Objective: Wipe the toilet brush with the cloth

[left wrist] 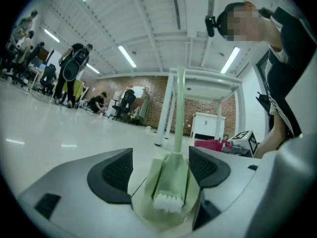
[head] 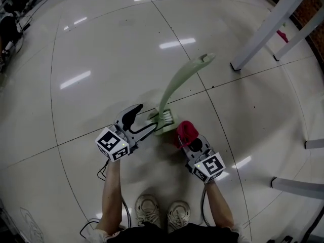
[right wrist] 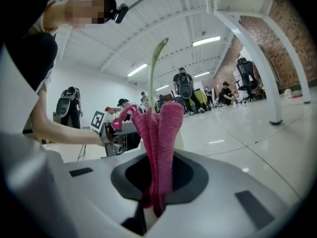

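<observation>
The pale green toilet brush (head: pixel 178 86) stands on the floor, its handle leaning away to the upper right and its white bristles low beside its green base. My left gripper (head: pixel 147 117) is open at the left of the base. In the left gripper view the brush (left wrist: pixel 172 179) sits between the two black pads (left wrist: pixel 115 170), with a gap on each side. My right gripper (head: pixel 189 142) is just right of the base and is shut on a red cloth (head: pixel 186 130). The cloth (right wrist: pixel 161 133) stands up out of the closed jaws, with the green handle (right wrist: pixel 152 73) behind it.
White table legs (head: pixel 270 25) stand on the tiled floor at the upper right, and further metal legs (head: pixel 296 186) at the right edge. The person's shoes (head: pixel 157 210) are right behind the grippers, a cable (head: pixel 100 221) beside them. People and chairs (left wrist: pixel 74 68) are far off.
</observation>
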{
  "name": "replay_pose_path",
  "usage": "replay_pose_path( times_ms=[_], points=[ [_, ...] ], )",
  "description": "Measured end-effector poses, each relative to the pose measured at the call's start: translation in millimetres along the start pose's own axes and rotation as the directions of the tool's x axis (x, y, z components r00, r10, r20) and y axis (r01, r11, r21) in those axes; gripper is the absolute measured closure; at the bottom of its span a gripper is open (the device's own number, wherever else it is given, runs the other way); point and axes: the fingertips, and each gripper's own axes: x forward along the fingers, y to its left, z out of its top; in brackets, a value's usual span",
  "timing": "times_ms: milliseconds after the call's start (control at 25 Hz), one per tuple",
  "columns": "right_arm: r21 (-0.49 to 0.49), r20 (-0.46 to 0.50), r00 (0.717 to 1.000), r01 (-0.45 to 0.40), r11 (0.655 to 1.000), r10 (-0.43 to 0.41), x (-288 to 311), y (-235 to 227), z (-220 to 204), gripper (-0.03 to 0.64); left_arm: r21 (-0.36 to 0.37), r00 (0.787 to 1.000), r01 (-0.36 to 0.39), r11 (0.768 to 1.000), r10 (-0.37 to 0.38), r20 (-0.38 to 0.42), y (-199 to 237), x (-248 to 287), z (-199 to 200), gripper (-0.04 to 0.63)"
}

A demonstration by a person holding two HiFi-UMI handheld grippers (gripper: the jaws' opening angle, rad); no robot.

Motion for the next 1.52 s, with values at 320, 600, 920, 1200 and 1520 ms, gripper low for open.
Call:
replay_pose_path(
  times_ms=[320, 600, 920, 1200, 1520],
  points=[
    [-0.042, 0.017, 0.996, 0.094, 0.995, -0.093, 8.7, 17.4, -7.0, 0.586, -0.042, 0.998, -0.047, 0.998, 0.048, 0.037, 19.8, -17.5, 2.3, 0.265],
    [-0.053, 0.030, 0.995, 0.099, 0.994, -0.097, 25.6, 37.4, -6.5, 0.586, -0.052, 0.995, -0.052, 0.997, 0.056, 0.077, 13.7, -22.8, 11.4, 0.265],
    [-0.055, 0.009, 0.995, 0.095, 0.994, -0.095, 45.1, 63.7, -3.2, 0.586, -0.092, 0.997, -0.043, 0.995, 0.048, 0.055, 16.9, -26.0, 0.2, 0.266],
    [-0.067, -0.009, 0.998, 0.060, 0.996, -0.060, 63.6, 78.1, -5.7, 0.586, -0.083, 0.997, -0.045, 0.995, 0.050, 0.061, 20.8, -31.5, 1.0, 0.265],
    [-0.106, 0.039, 0.988, 0.150, 0.983, -0.146, 49.3, 51.5, 4.9, 0.586, -0.089, 0.991, 0.133, 0.987, -0.133, 0.004, 20.4, -3.0, -14.2, 0.265]
  ],
)
